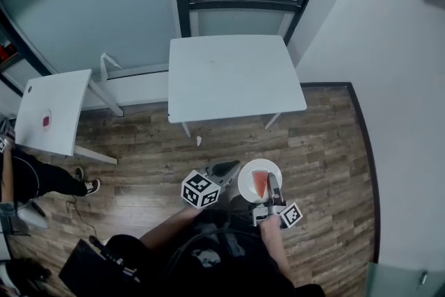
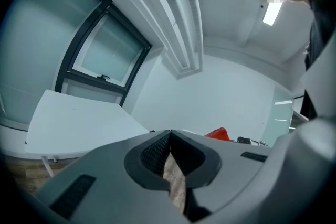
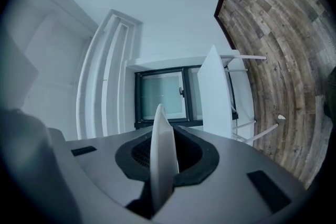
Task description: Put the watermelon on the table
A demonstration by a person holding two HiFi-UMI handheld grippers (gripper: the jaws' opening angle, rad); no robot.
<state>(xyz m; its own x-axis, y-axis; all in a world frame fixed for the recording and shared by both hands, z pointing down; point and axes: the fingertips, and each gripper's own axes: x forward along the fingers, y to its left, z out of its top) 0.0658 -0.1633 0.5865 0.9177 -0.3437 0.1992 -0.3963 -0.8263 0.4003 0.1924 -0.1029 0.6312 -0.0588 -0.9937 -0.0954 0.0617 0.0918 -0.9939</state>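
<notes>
Watermelon slice (image 1: 259, 183) lies on a white plate (image 1: 245, 181), just beyond the jaw tips of the right gripper (image 1: 272, 184), whose narrow jaws pinch the plate's near rim edge-on. Just beside the plate, the left gripper (image 1: 228, 167) is closed on nothing. The slice looks light, wet and soft, likely to slide, so gripping the stiff rim and carrying it level seems wisest. The white table (image 1: 233, 76) stands well ahead of both jaws.
</notes>
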